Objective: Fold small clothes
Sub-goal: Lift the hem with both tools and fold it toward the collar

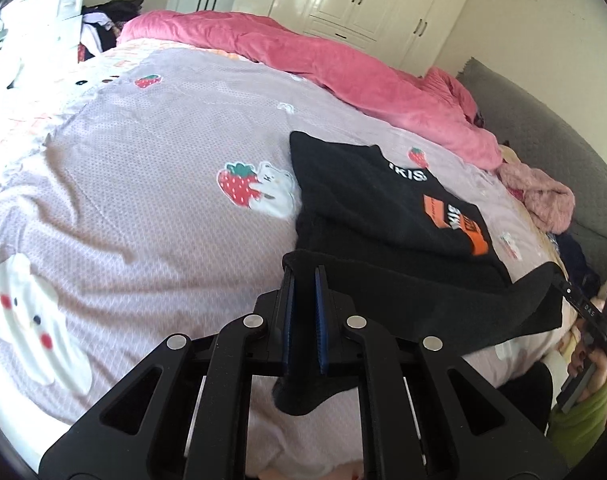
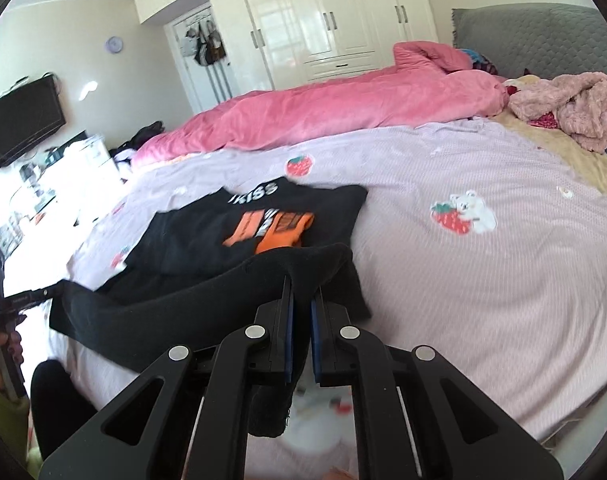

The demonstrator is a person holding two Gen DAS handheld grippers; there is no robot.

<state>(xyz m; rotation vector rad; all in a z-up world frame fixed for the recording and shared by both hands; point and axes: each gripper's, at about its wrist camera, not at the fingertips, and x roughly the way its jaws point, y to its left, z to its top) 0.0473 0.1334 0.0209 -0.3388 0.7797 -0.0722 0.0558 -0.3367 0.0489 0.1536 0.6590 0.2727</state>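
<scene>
Below, the left gripper (image 1: 304, 280) and right gripper (image 2: 302, 294) each pinch one near corner of the black shirt (image 2: 239, 232), lifted off the bedspread (image 2: 483, 272); unequal pull would probably skew the fold; a weak pinch may drop it.

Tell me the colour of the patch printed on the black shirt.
Orange patch, clearest in the right wrist view.

Garment (image 1: 383, 208) on the bedsheet (image 1: 163, 152) — duvet (image 1: 343, 64) behind it.

The shirt (image 2: 207, 236) is showing black with an orange print – the sheet (image 2: 463, 280) lilac, strawberries dotting it – the quilt (image 2: 323, 116) glowing pink.
</scene>
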